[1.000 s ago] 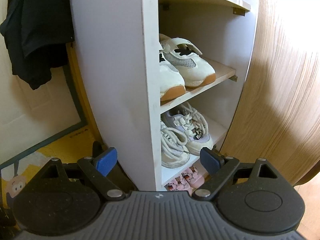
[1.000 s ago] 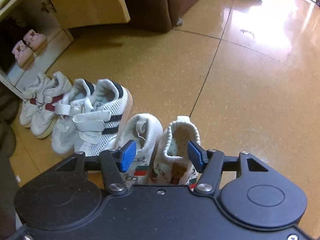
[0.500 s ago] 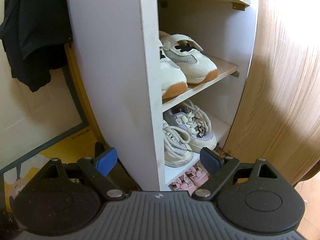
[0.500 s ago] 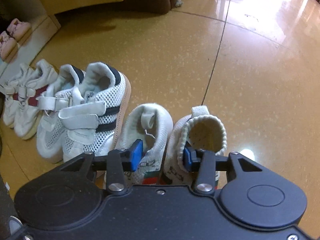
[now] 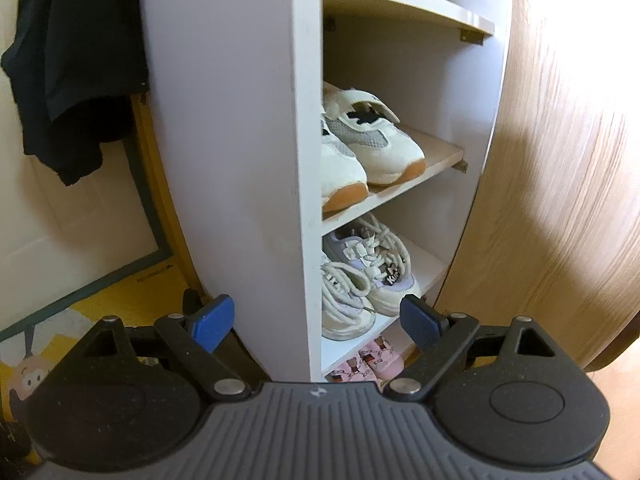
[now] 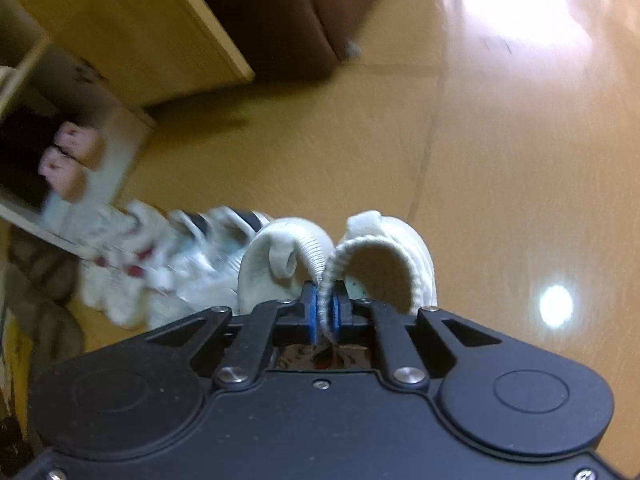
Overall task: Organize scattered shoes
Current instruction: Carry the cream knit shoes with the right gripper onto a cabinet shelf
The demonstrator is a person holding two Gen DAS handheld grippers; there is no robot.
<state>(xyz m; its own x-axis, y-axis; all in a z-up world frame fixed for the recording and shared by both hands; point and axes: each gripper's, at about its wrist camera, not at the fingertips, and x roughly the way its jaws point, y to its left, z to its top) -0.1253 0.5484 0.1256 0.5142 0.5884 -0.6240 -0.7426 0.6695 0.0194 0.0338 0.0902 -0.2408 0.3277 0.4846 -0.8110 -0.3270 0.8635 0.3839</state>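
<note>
My right gripper [image 6: 323,312] is clenched on the pinched inner collars of the 2 white knit shoes [image 6: 380,256], heels toward me, over the tan tiled floor [image 6: 500,160]. To their right the floor is bare and glossy. To their left lie blurred white strap sneakers [image 6: 160,256], and beyond those the shoe cabinet [image 6: 116,148] with pink shoes [image 6: 68,160] on its bottom shelf.

My left gripper [image 5: 316,322] hangs released, holding nothing, straddling the cabinet's white front edge [image 5: 308,160]. Right of that edge, cream gum-soled sneakers [image 5: 372,148] fill half their shelf. Below, lilac laced sneakers [image 5: 368,268] carry a tag I cannot read clearly. The wood door [image 5: 560,200] stands open. Left of the edge hangs a black garment [image 5: 72,60].
</note>
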